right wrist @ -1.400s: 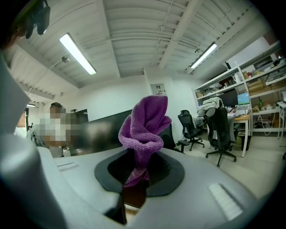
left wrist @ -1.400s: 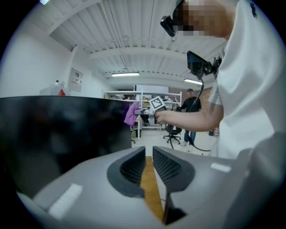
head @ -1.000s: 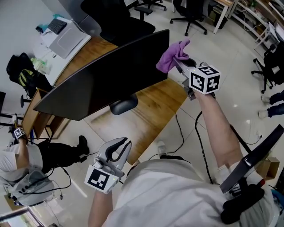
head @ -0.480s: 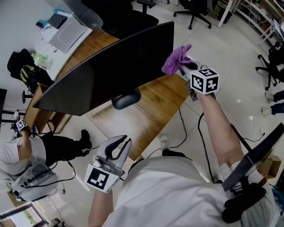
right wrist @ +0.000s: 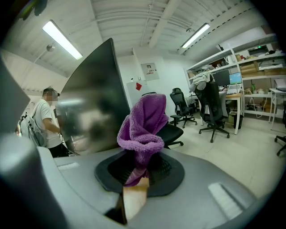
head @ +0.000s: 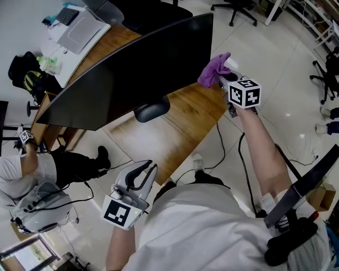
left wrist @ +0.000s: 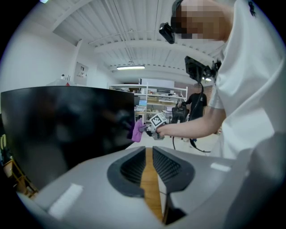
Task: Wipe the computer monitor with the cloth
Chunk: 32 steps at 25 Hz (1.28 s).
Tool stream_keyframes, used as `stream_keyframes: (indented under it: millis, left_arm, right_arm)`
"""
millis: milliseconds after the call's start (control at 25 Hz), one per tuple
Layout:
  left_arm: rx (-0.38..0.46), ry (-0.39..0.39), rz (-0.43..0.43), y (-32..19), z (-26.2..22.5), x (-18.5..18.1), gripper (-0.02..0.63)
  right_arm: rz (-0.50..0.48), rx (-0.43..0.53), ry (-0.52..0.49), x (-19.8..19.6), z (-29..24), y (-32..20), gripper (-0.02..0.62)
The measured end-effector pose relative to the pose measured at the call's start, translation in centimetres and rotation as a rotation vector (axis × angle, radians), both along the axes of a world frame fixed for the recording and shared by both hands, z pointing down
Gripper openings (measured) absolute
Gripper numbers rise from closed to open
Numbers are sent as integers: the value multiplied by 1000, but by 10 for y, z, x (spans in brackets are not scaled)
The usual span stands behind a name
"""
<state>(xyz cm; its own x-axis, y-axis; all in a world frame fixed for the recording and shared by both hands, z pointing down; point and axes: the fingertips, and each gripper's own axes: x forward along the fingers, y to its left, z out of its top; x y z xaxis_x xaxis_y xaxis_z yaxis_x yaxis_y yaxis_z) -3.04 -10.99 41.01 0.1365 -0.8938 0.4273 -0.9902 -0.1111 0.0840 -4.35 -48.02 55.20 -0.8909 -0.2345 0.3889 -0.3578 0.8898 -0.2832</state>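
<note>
Wooden desk [head: 183, 124] below me; my right gripper [head: 224, 79] is clamped on the purple cloth [head: 213, 71] at the edge of the monitor [head: 132, 69], perhaps touching it. My left gripper [head: 143, 170] is closed on nothing.

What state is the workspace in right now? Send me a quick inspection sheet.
Surface: wooden desk, bare below the monitor.
Job's things: black monitor, screen dark, standing on the desk; purple cloth at its right edge, contact unclear.
Clutter: what looks like a laptop and small items at the desk's far end.
Grippers: right gripper shut on the cloth; left gripper held low, jaws almost together, empty.
Cables: black cables on the floor beside the desk.
Surroundings: office chairs; another person at left.
</note>
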Motion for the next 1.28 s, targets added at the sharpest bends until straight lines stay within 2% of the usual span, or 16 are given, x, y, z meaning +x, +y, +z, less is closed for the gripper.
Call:
stream_keyframes:
  millis: [840,1280]
  left_arm:
    - [-47,30,-69,32,14,10,71]
    - [-49,48,-82,46,16,5,71]
  right_arm:
    - [71,-82,127,16,94,1,57]
    - [126,-117,145,10,99,9,55]
